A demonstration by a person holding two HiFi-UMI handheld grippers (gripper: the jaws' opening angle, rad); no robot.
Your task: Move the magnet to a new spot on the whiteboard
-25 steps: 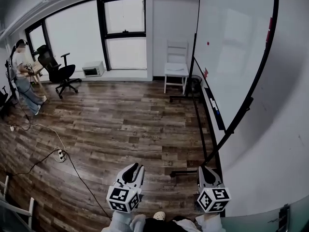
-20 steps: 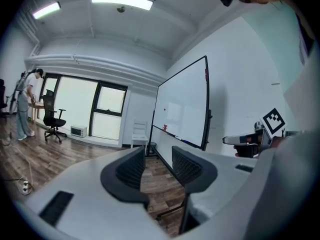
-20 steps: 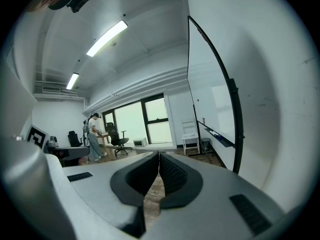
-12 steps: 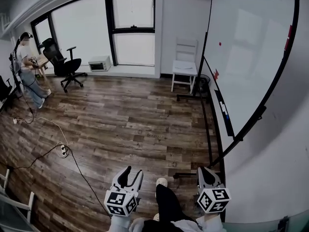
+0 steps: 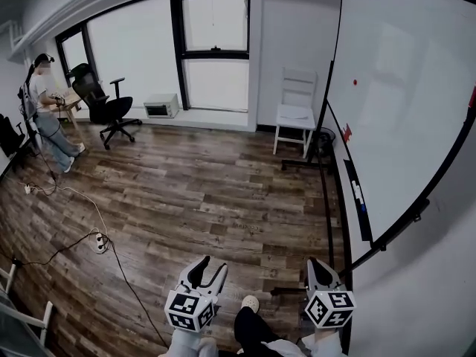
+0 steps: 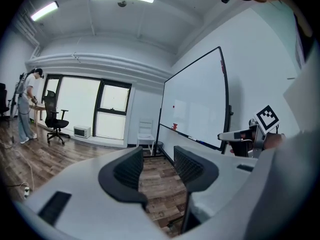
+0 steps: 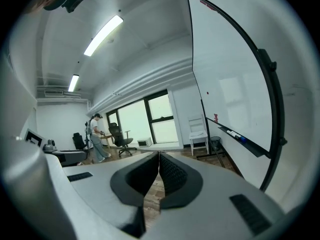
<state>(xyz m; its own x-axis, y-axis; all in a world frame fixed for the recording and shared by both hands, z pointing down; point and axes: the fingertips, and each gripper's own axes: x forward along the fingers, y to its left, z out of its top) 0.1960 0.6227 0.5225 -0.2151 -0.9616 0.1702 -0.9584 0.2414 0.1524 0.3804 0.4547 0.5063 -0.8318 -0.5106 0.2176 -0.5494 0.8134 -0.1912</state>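
The whiteboard [image 5: 401, 103] stands on a wheeled frame at the right, and a small red magnet [image 5: 355, 82] sticks to it at mid-height. In the left gripper view the magnet [image 6: 174, 105] is a far red dot on the whiteboard [image 6: 200, 104]. My left gripper [image 5: 211, 268] hangs low over the wooden floor, well short of the board. Its jaws have just opened and nothing is between them [image 6: 157, 166]. My right gripper [image 5: 314, 263] is beside it, nearer the board's foot, with its jaws shut and empty [image 7: 159, 159].
A marker tray [image 5: 357, 195] with pens runs along the board's lower edge, with a red item [image 5: 346, 132] at its far end. A white chair [image 5: 295, 114] stands past the board. A cable and power strip [image 5: 99, 240] lie on the floor at left. A person [image 5: 44, 110] stands by an office chair [image 5: 104, 106].
The left jaws have spread from nearly shut to wide. Both grippers and the camera have moved forward, so the whiteboard looms larger at the right. A leg now shows between the grippers.
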